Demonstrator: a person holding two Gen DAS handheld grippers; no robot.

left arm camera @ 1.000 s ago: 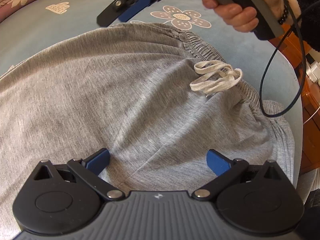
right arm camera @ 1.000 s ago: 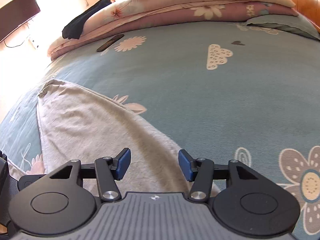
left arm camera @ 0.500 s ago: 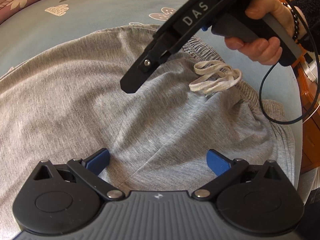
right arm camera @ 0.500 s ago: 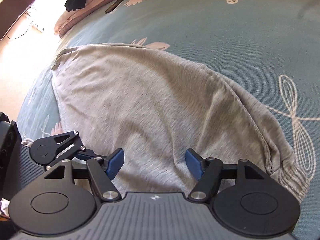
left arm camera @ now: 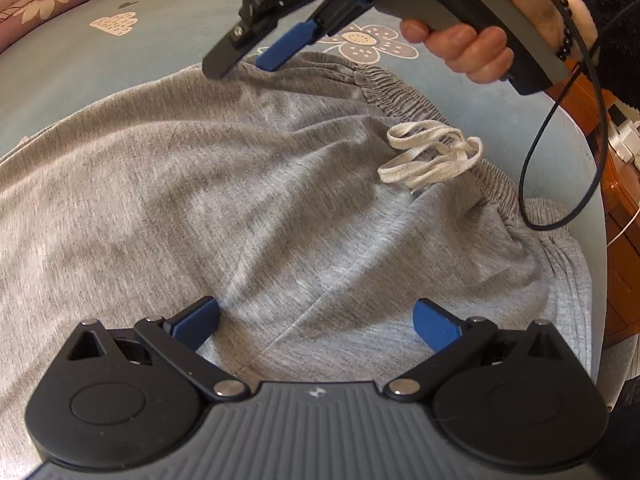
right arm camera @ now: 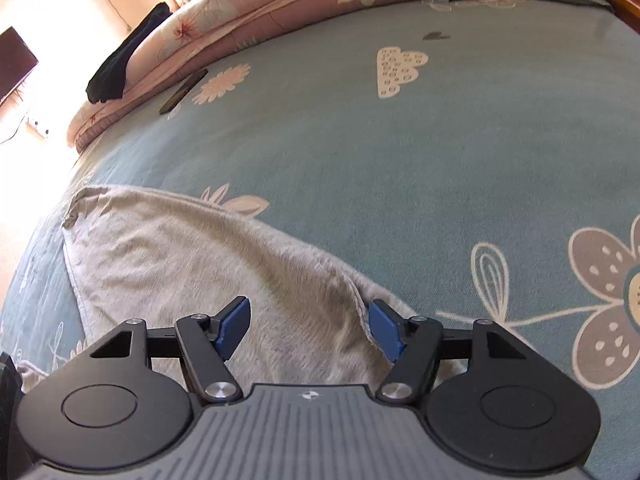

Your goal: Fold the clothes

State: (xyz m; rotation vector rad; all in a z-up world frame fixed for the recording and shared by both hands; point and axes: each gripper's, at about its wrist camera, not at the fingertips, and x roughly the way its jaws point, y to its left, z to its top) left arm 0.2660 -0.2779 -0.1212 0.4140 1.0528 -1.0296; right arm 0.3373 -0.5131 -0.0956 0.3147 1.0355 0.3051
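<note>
- Your right gripper (left arm camera: 256,56) swings out over the middle of the gray pants (left arm camera: 240,200) and then back to their far edge, so it's now hovering right at the waistband's end, toward the bed's (right arm camera: 400,160) far side.
- Its jaws have just been opening; in its own view they stand apart with the pants' edge fold between them, pads not pinching anything yet.
- Left gripper (left arm camera: 316,320) sits parked over the near part of the pants, jaws wide, nothing clamped.
- Pants lie spread flat across the bed's near edge, elastic waistband toward the right side, white drawstring (left arm camera: 432,156) bunched on top.
- My read: you're lined up to grab that far waistband corner and start the first fold. Watch the drawstring, it could flop out loose once the fabric lifts.
</note>
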